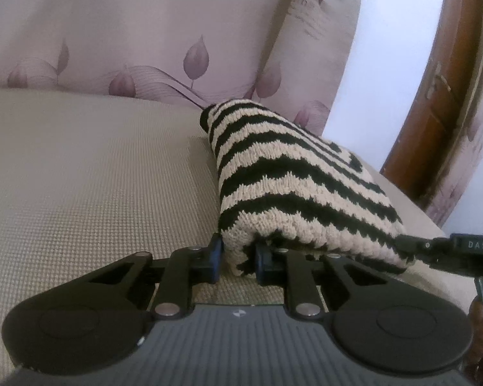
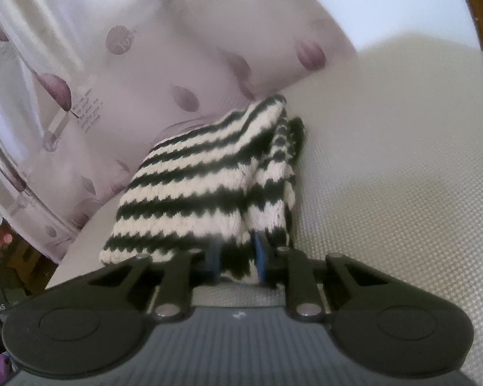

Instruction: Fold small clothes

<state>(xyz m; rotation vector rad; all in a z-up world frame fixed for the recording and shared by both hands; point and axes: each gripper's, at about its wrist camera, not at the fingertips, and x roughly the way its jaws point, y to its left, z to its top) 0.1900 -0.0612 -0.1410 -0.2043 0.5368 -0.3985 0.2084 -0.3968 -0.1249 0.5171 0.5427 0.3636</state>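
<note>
A knitted garment (image 1: 293, 186) in black and cream zigzag stripes is seen, thick and coarse in stitch, doubled over so that a rounded fold forms its near edge. It is lifted at that near edge and slopes down and away onto a beige woven surface (image 1: 80, 177), which may be a bed or a cushion; which of these cannot be told. In the left wrist view the near left corner of the fold is gripped between the blue-padded fingers of the left tongs (image 1: 236, 257), which are clenched on the knit. The long axis of the garment is seen to run from these tongs forward and slightly rightward, its far end pointing toward a curtain (image 1: 145, 32) printed with mauve leaves. The tip of the right tongs (image 1: 434, 247) is seen at the garment's near right corner, just to the right of the left tongs. In the right wrist view the right tongs (image 2: 236, 257) are likewise closed on a bunched corner of the garment (image 2: 203, 177), with two layers visible ahead of them and the stripes running crosswise to the fingers. This view is blurred. A wooden door (image 1: 434, 103) is seen beyond, to the right.
</note>
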